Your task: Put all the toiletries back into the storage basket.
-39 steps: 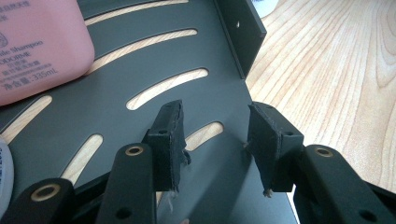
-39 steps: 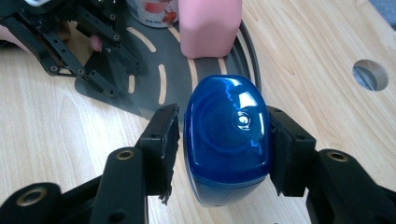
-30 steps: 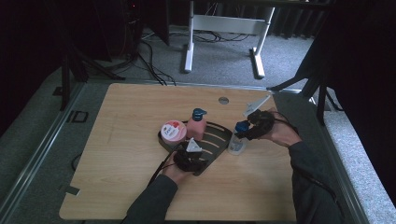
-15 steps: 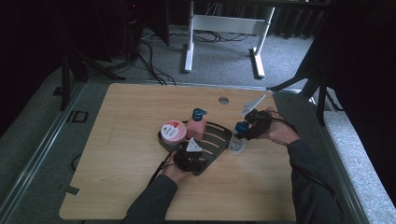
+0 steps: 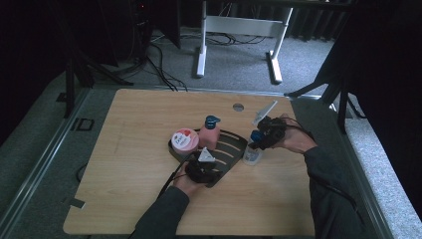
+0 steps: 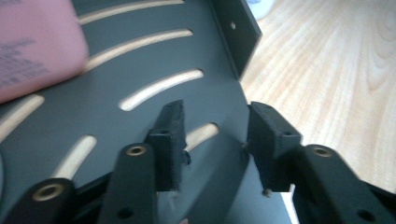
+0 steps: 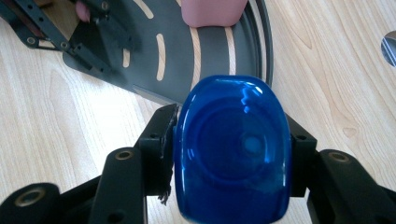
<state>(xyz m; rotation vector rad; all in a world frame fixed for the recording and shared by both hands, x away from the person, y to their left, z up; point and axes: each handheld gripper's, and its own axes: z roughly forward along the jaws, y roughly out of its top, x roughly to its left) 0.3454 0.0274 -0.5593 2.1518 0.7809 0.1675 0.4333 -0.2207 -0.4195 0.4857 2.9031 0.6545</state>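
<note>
A black slotted tray [image 5: 233,147] lies mid-table and carries a pink bottle [image 5: 209,135] with a blue pump top, and a round pink-and-white jar [image 5: 184,140]. My left gripper [image 5: 211,162] rests over the tray's near edge. In the left gripper view its jaws [image 6: 215,116] stand apart over the tray floor [image 6: 140,60], with nothing pinched between them. Just right of the tray stands a clear bottle [image 5: 252,155]. My right gripper [image 5: 257,141] comes down on it from above. Its pads press both sides of the blue cap [image 7: 233,149].
A round cable hole [image 5: 238,106] sits near the table's far edge. Bare wood [image 5: 124,149] spreads left of the tray and along the front. White desk legs [image 5: 201,45] and cables lie on the floor beyond the table.
</note>
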